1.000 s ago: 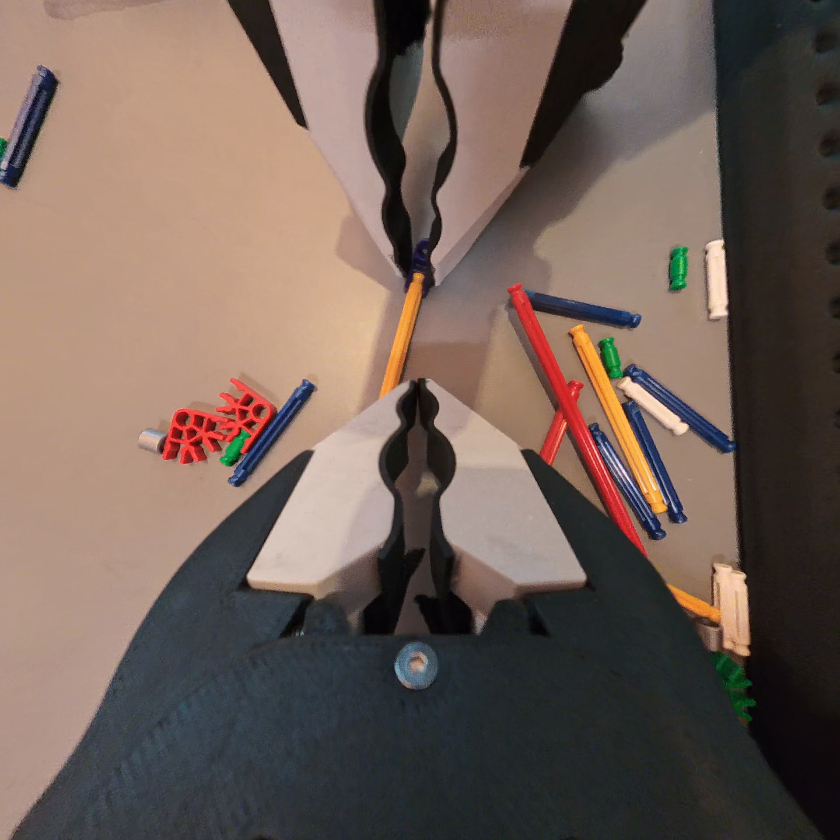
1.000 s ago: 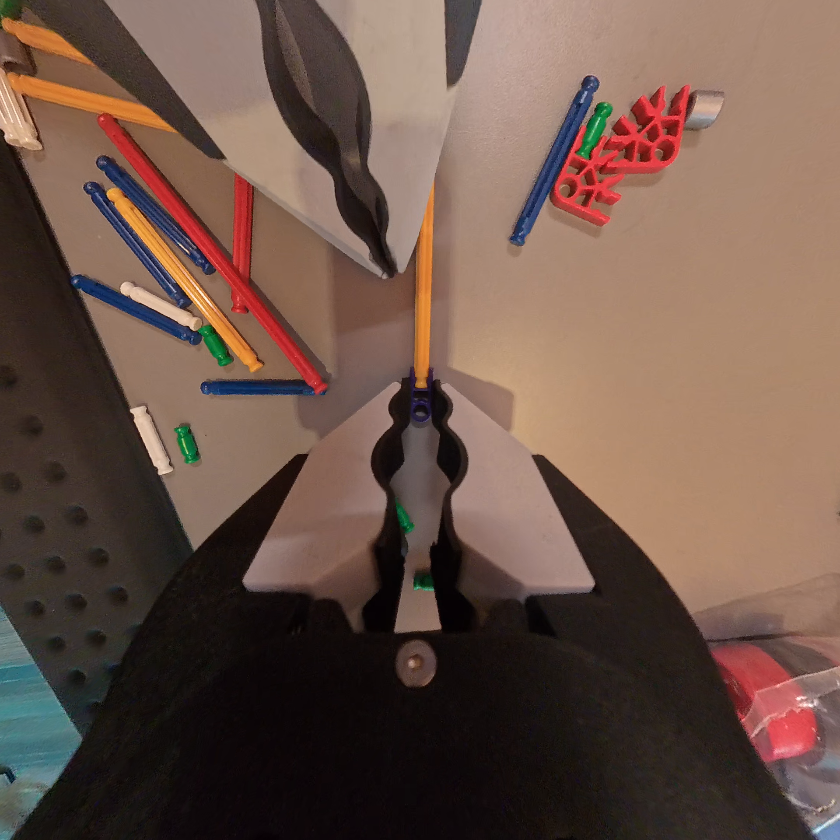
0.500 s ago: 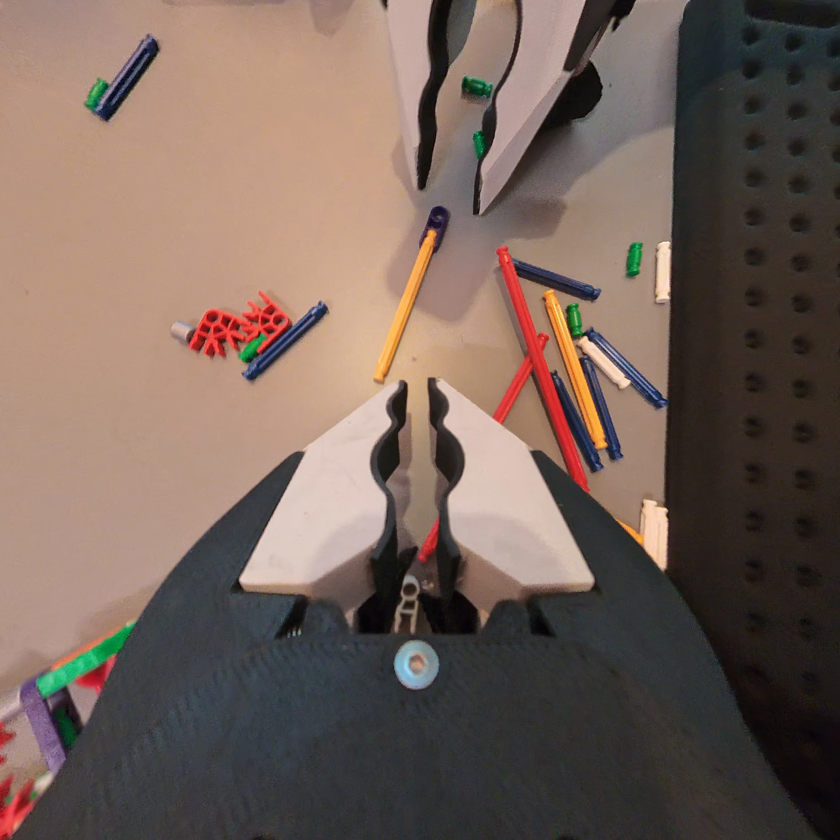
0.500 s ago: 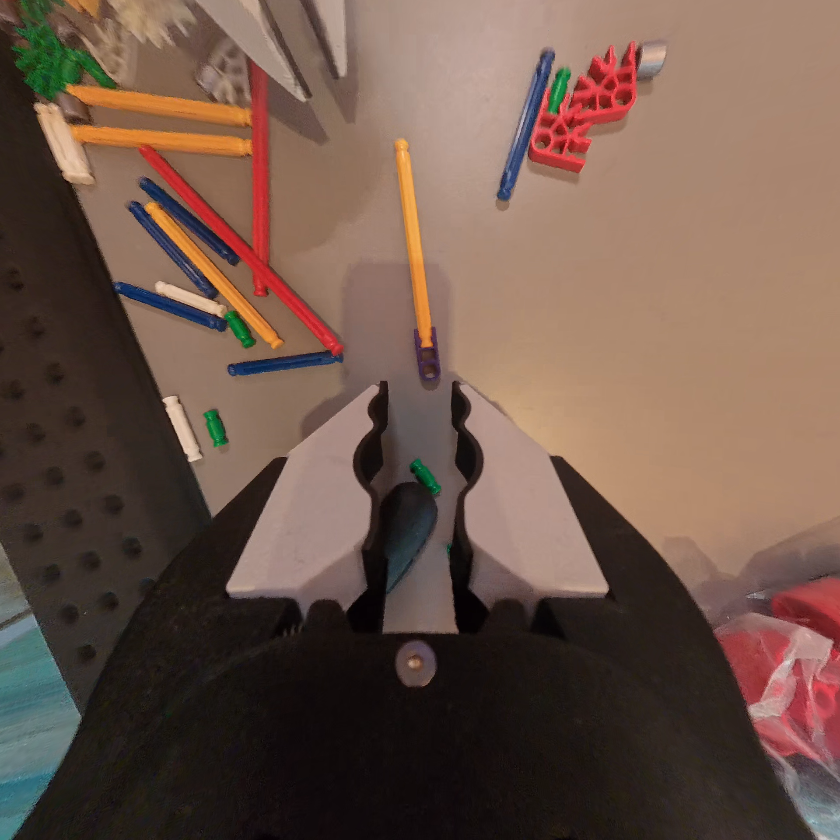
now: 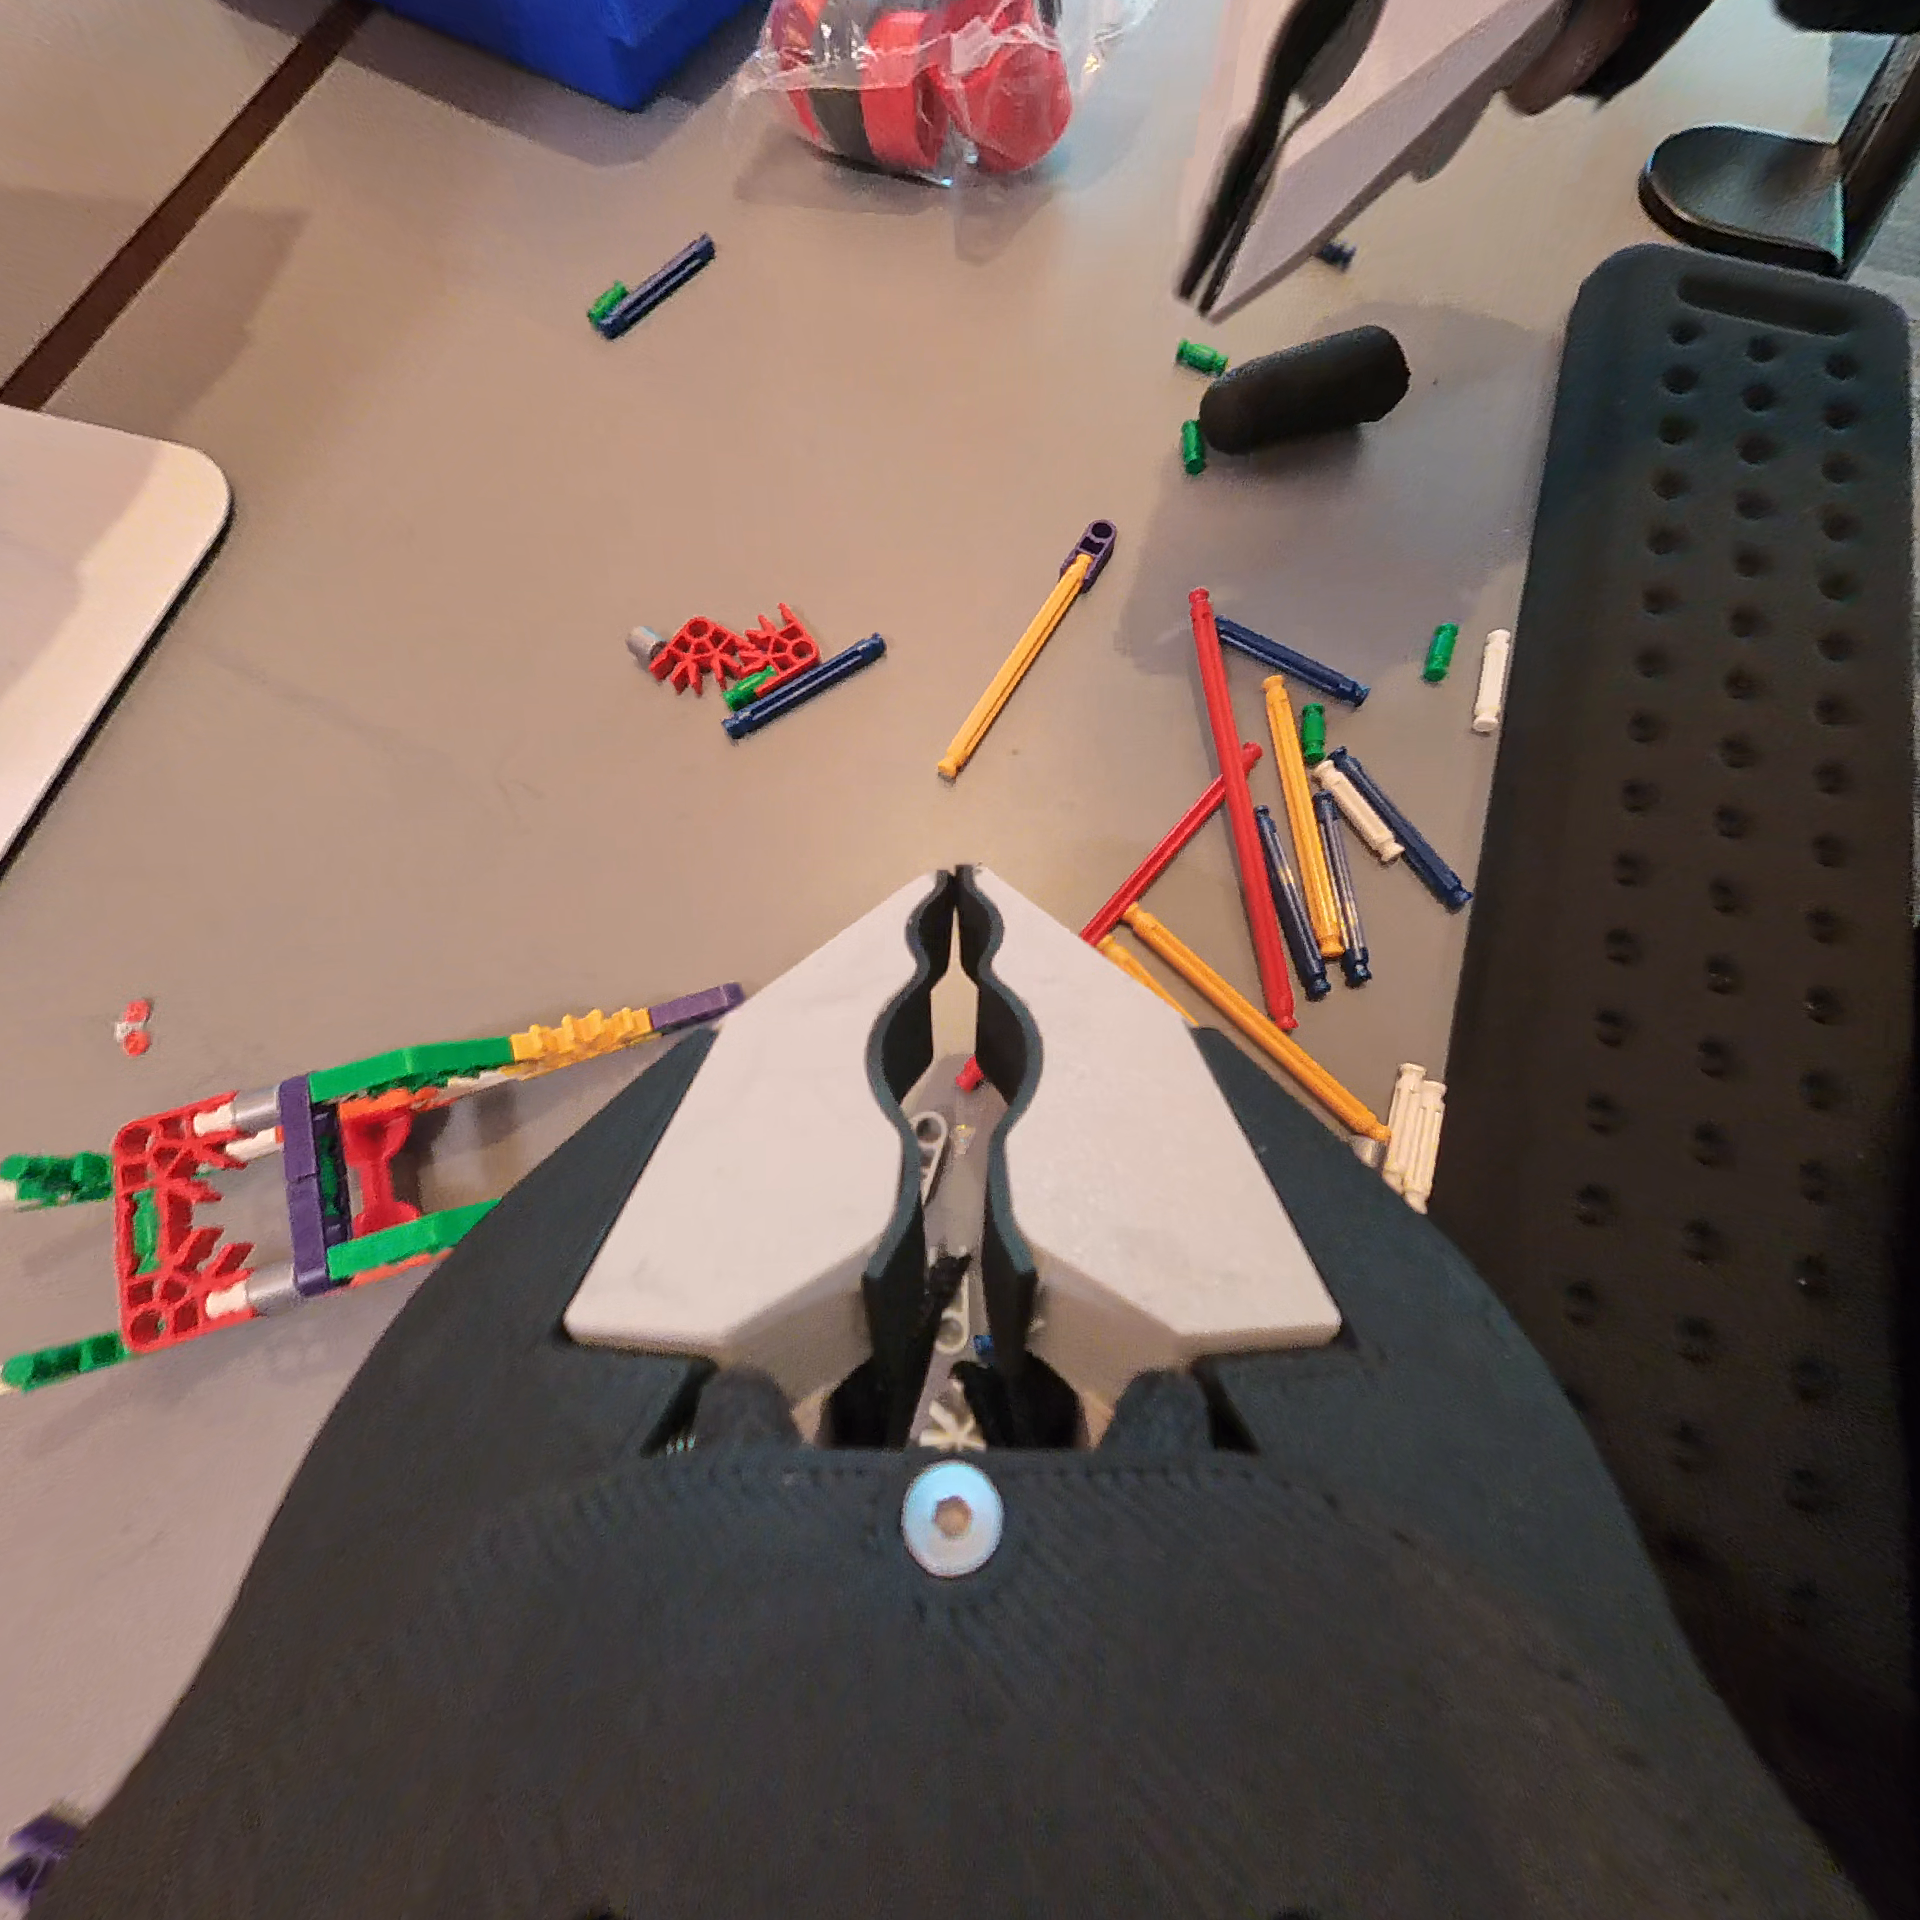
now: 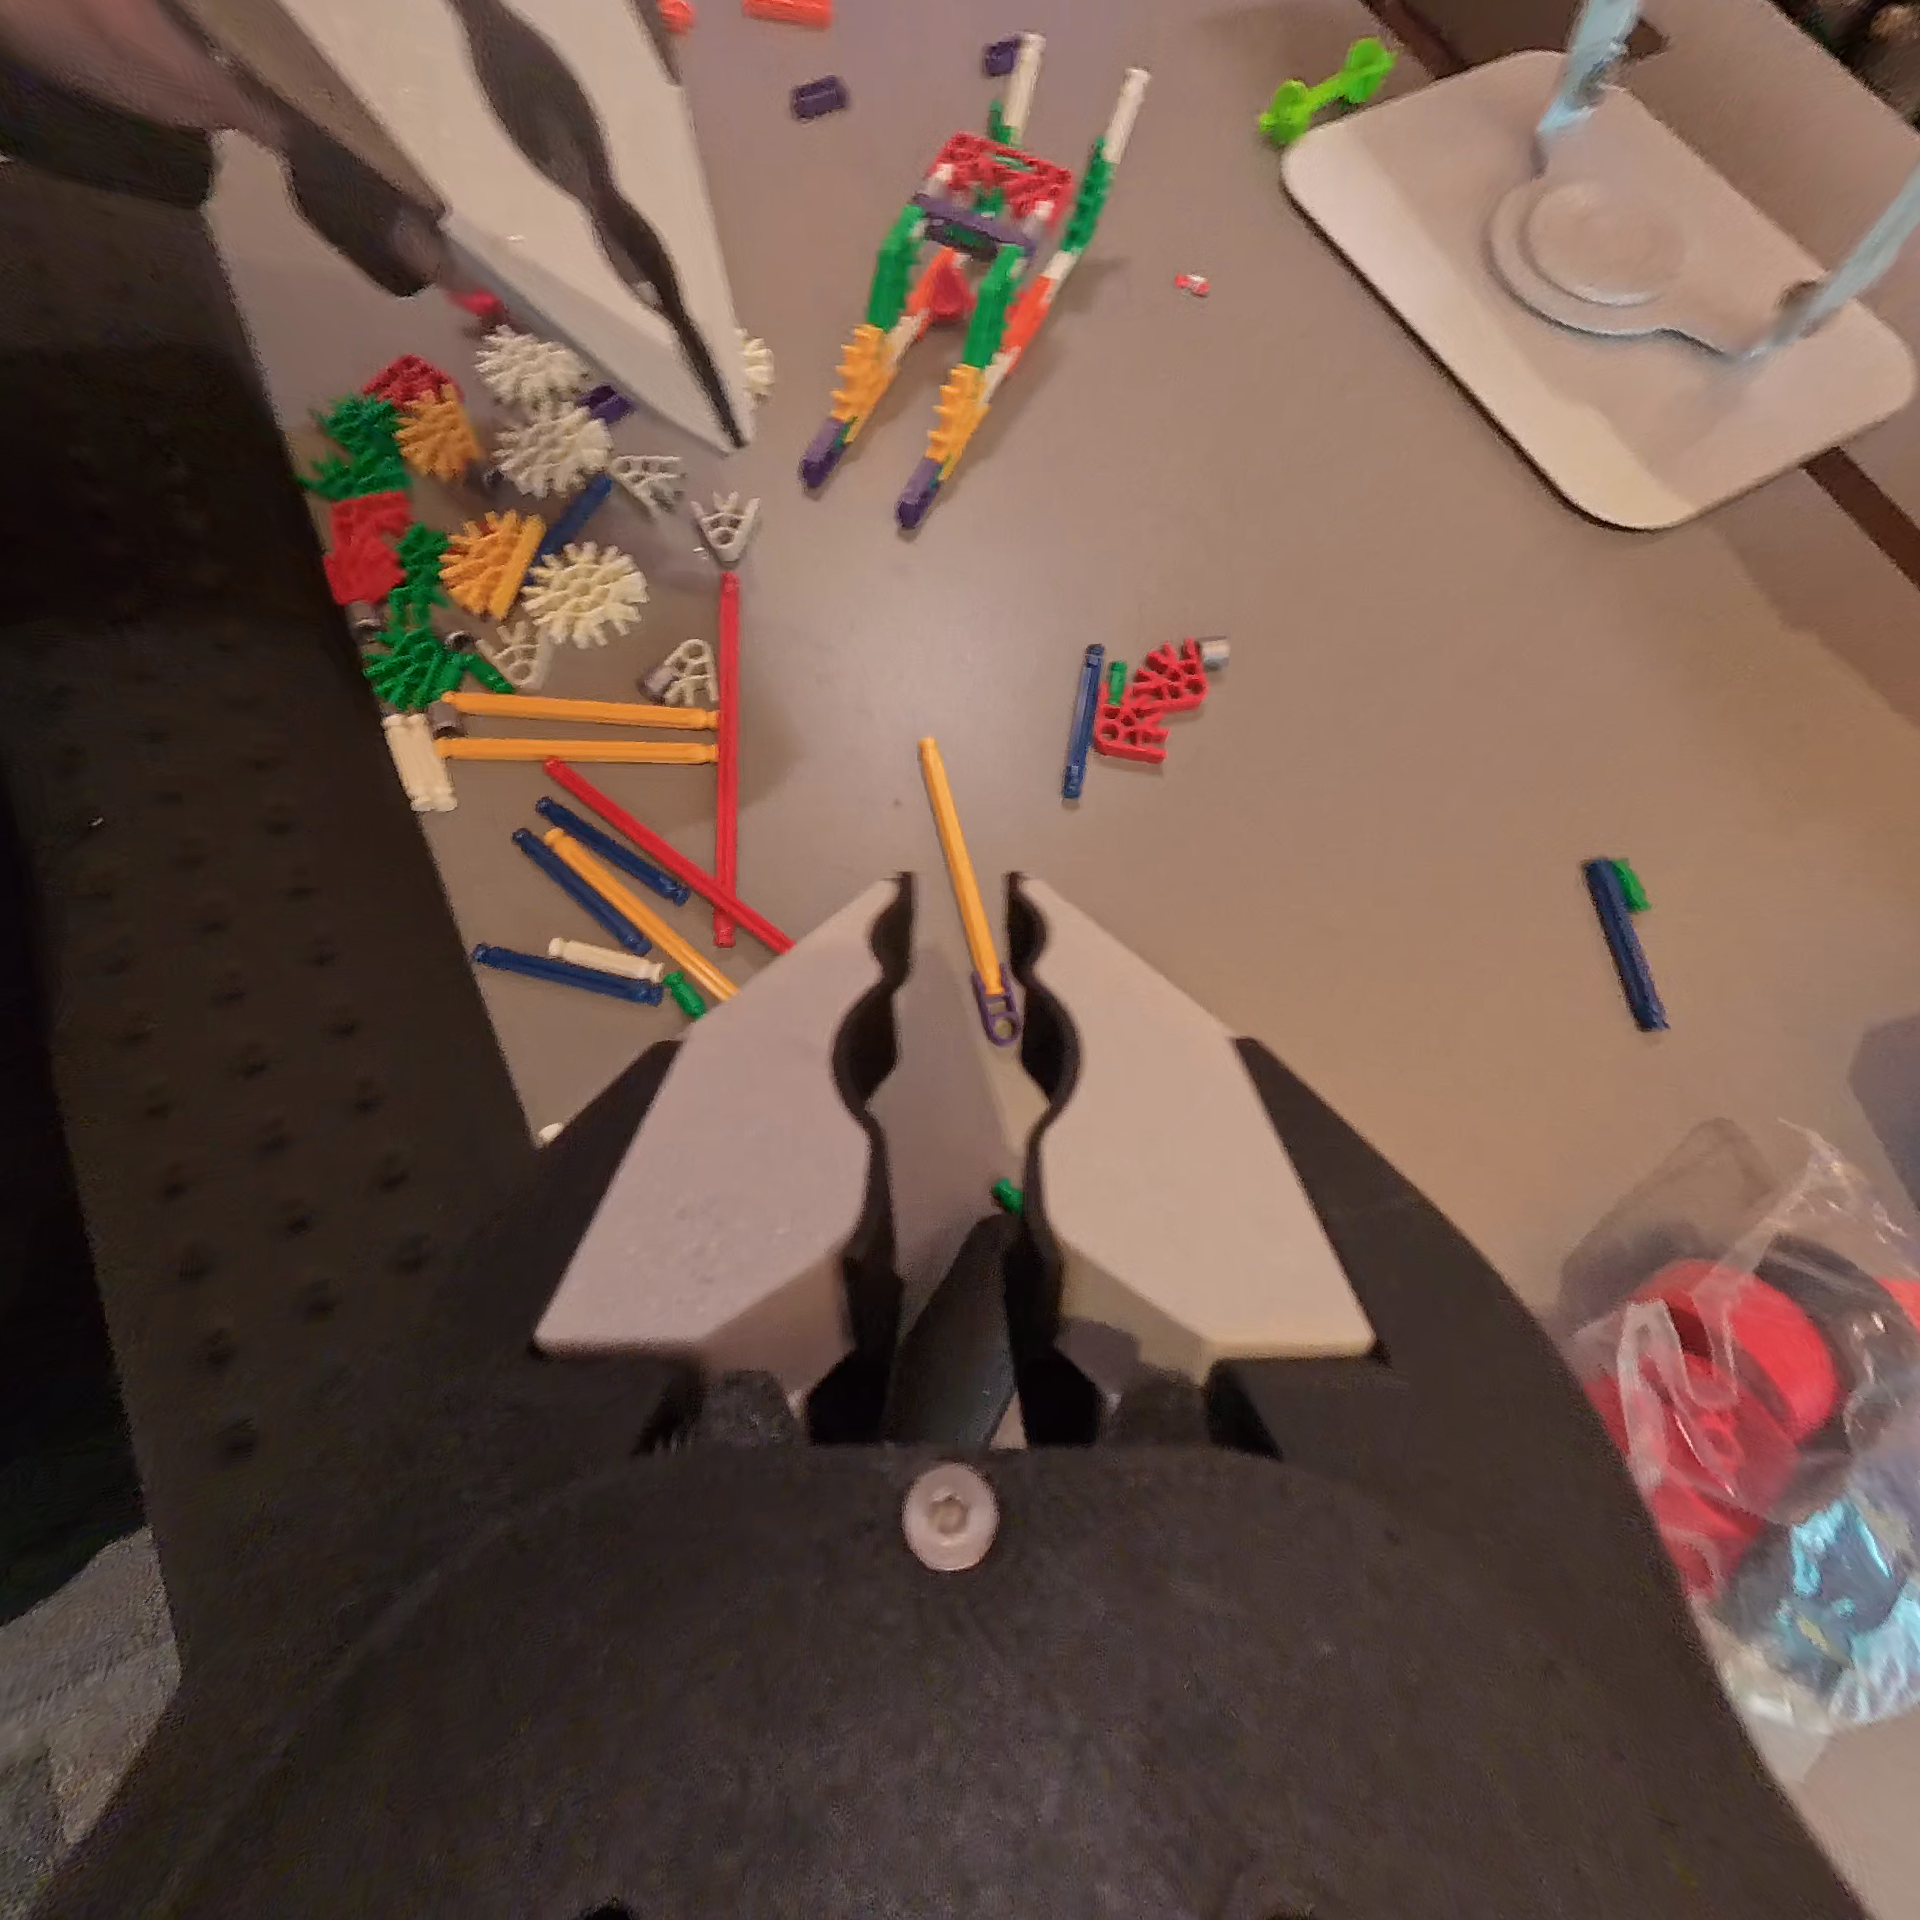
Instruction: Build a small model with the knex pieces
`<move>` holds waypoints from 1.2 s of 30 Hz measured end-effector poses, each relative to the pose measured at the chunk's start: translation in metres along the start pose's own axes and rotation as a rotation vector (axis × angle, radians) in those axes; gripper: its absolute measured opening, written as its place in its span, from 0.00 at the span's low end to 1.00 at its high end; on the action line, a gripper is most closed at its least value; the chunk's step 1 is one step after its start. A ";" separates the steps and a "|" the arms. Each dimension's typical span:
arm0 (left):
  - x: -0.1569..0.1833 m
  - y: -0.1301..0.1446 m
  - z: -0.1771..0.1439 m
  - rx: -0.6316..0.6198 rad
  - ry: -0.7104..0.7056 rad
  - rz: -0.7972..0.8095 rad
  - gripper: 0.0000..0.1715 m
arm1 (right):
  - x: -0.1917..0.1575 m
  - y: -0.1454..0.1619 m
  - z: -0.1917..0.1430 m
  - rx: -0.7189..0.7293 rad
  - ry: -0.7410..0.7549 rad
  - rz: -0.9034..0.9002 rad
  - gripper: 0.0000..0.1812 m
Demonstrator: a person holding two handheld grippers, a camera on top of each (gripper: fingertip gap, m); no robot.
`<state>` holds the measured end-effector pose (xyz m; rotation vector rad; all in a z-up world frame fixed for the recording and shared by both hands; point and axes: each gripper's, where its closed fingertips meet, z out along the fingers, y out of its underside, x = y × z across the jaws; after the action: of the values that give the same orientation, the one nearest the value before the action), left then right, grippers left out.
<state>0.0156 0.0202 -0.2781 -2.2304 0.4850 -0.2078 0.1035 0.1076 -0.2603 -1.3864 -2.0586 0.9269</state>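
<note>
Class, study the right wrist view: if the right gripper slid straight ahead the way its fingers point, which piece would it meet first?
Most likely the yellow rod with the purple connector on its near end; it lies on the table between the open fingers of the right gripper. Height above the table is unclear, so it might pass over.

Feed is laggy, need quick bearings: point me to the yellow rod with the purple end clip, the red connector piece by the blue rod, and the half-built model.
yellow rod (image 6: 958, 862), right wrist view, mid-shaft
red connector piece (image 6: 1148, 701), right wrist view, centre of its lattice
half-built model (image 5: 312, 1184), left wrist view, purple crossbar
</note>
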 end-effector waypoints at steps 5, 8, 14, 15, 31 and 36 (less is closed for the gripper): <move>-0.006 0.011 -0.005 -0.020 -0.042 -0.074 0.16 | 0.008 0.007 -0.003 -0.033 0.067 0.010 0.19; -0.009 0.019 -0.013 -0.044 -0.075 -0.088 0.18 | 0.013 0.017 -0.001 -0.067 0.075 0.029 0.19; -0.006 0.050 -0.036 -0.112 -0.101 -0.134 0.20 | -0.003 0.031 0.001 -0.103 -0.031 0.001 0.14; -0.004 0.055 -0.039 -0.126 -0.098 -0.140 0.20 | -0.004 0.035 0.003 -0.122 -0.040 -0.006 0.14; 0.031 0.070 -0.026 -0.183 -0.043 -0.138 0.15 | -0.008 0.040 0.031 -0.149 -0.029 -0.019 0.13; 0.040 0.055 -0.006 -0.159 -0.009 -0.084 0.15 | -0.006 0.037 0.050 -0.179 -0.024 -0.042 0.13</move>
<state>0.0350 -0.0318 -0.3166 -2.4090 0.4152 -0.2093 0.0921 0.0987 -0.3212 -1.4213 -2.2260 0.7608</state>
